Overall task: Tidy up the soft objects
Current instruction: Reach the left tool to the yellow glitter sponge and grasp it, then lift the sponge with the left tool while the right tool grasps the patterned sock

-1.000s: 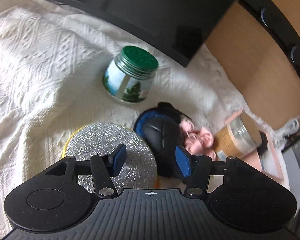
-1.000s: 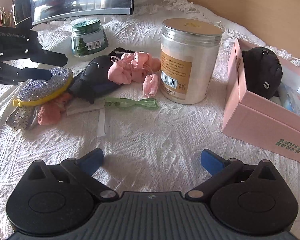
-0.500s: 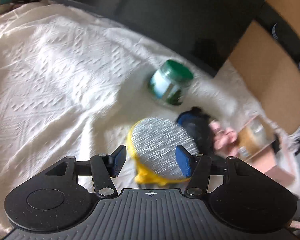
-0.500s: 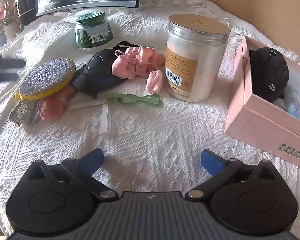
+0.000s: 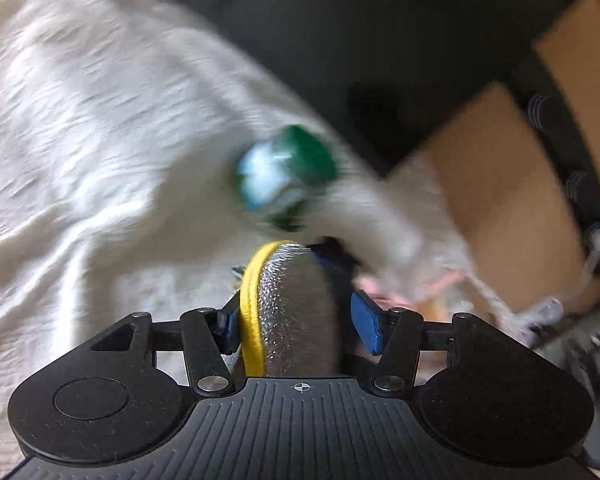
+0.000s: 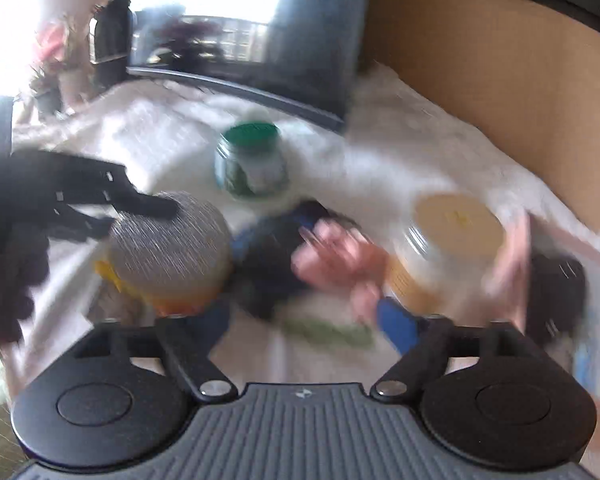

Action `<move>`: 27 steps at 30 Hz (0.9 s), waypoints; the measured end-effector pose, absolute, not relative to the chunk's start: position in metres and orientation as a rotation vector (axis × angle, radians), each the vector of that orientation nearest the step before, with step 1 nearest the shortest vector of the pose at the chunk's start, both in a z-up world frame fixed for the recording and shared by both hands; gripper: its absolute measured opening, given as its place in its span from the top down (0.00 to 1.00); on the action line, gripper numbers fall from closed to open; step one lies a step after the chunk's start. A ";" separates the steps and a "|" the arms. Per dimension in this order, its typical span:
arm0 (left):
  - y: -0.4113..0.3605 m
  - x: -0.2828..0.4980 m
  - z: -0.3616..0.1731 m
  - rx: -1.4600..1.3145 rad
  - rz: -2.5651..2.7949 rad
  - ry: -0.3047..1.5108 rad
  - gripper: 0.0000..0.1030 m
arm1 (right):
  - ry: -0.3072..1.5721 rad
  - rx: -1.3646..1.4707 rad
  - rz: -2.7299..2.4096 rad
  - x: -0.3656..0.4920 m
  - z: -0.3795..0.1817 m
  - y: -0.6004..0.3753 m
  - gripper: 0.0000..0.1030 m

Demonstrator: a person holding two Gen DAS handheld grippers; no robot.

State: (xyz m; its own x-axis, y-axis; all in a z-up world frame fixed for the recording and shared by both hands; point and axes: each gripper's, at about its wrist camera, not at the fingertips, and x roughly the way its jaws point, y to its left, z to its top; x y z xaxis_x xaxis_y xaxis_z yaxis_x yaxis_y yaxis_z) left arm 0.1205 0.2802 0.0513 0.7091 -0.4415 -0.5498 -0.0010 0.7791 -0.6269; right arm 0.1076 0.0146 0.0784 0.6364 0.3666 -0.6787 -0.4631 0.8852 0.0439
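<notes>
A round silver glitter pouch (image 5: 292, 304) with a yellow rim stands on edge between the jaws of my left gripper (image 5: 296, 316). The left pad touches its yellow rim; the right pad (image 5: 366, 322) stands a little off it. The right wrist view, blurred, shows the pouch (image 6: 168, 252) with the left gripper's fingers (image 6: 140, 200) over it. My right gripper (image 6: 304, 320) is open and empty, low over the white cloth. Ahead of it lie a dark blue-black soft item (image 6: 272, 264) and pink soft items (image 6: 340, 260).
A green-lidded jar (image 6: 252, 160) stands behind the pouch and shows in the left wrist view (image 5: 286, 174). A large jar with a tan lid (image 6: 448, 248) stands at right, beside a pink box (image 6: 516, 256) holding a black plush (image 6: 556, 292). A dark monitor (image 6: 240, 28) lies at the back.
My left gripper has dropped onto the glitter pouch, which now stands on edge between its jaws. My right gripper has moved forward toward the pile. Both views are blurred by motion.
</notes>
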 end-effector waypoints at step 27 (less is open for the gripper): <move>0.216 0.137 0.043 -0.428 -0.283 0.922 0.82 | 0.786 -0.264 0.474 0.093 0.053 -0.001 0.54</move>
State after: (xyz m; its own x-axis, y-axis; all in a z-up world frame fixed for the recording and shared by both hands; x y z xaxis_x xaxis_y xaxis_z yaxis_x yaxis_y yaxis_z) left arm 0.1367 0.2161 0.0429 0.5762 -0.4132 -0.7052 0.0540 0.8802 -0.4716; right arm 0.0930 -0.0011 0.0532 0.6095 0.3089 -0.7301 -0.5015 0.8635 -0.0533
